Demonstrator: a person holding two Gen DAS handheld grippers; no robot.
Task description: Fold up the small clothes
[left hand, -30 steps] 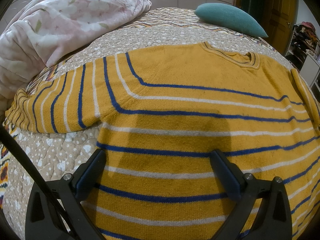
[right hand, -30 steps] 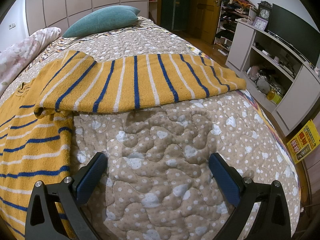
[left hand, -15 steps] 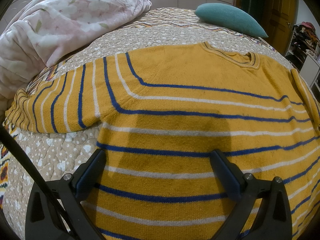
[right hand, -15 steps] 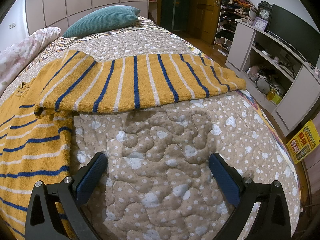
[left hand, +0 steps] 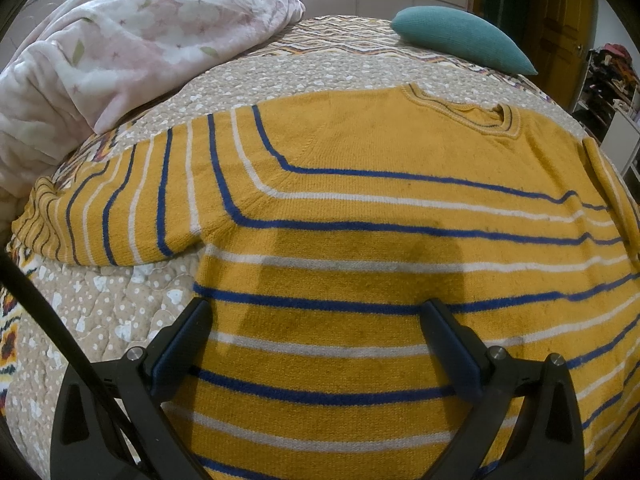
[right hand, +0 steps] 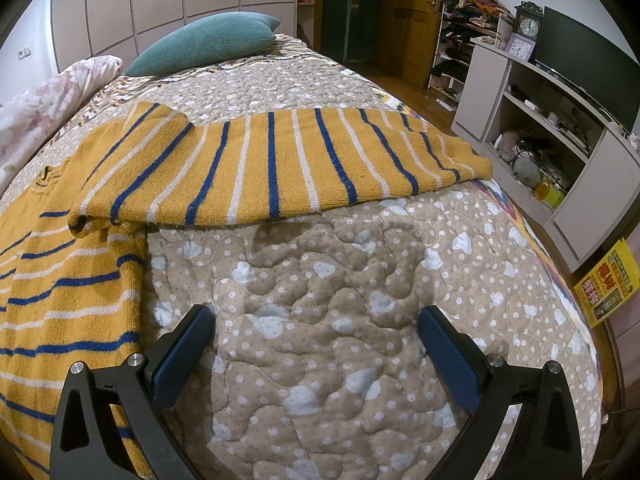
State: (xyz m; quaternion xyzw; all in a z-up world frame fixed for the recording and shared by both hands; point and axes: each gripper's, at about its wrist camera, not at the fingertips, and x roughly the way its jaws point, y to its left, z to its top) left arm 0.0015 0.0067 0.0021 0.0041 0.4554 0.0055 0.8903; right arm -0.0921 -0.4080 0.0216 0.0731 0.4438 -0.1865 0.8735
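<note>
A mustard-yellow sweater (left hand: 380,208) with blue and white stripes lies flat, front up, on the bed, collar at the far side. Its left sleeve (left hand: 112,220) stretches out to the left. In the right wrist view its other sleeve (right hand: 280,168) stretches out to the right across the quilt, and the body (right hand: 60,300) lies at the left. My left gripper (left hand: 316,320) is open and empty, just above the sweater's lower body. My right gripper (right hand: 316,328) is open and empty above bare quilt, to the right of the sweater's side edge.
The bed has a beige dotted quilt (right hand: 340,300). A pink floral duvet (left hand: 120,52) is bunched at the far left. A teal pillow (left hand: 460,36) lies at the head. A shelf unit (right hand: 560,120) with a TV stands past the bed's right edge.
</note>
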